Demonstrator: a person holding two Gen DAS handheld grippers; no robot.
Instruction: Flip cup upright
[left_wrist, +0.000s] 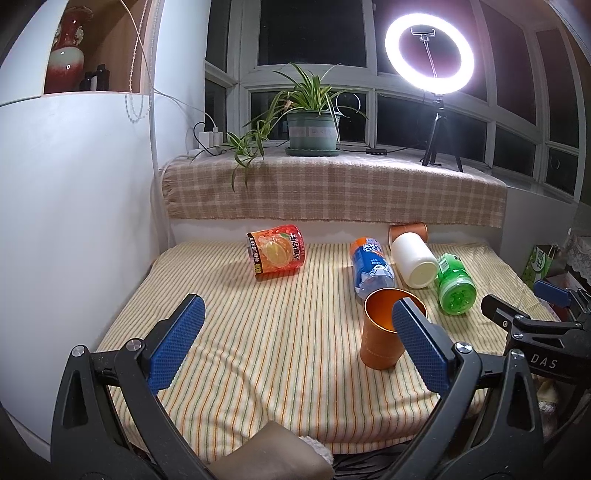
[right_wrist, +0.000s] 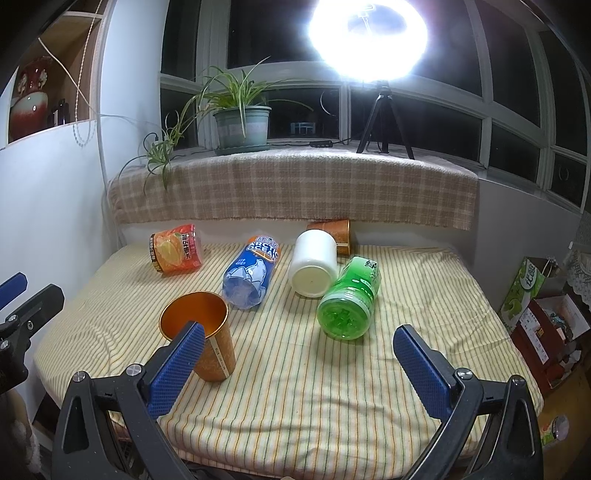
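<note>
An orange metal cup (left_wrist: 384, 332) stands upright, mouth up, on the striped cloth; it also shows in the right wrist view (right_wrist: 201, 334). My left gripper (left_wrist: 299, 325) is open and empty, its right finger in front of the cup's rim. My right gripper (right_wrist: 299, 354) is open and empty, its left finger just in front of the cup. A second orange cup (left_wrist: 408, 232) lies on its side at the back, also in the right wrist view (right_wrist: 334, 230), partly hidden by a white container.
On the striped cloth (right_wrist: 295, 387) lie an orange-print can (right_wrist: 175, 249), a blue bottle (right_wrist: 251, 271), a white container (right_wrist: 314, 262) and a green bottle (right_wrist: 349, 299). A plaid-covered ledge holds a potted plant (right_wrist: 242, 125) and a ring light tripod (right_wrist: 382, 118). Boxes (right_wrist: 543, 321) stand right.
</note>
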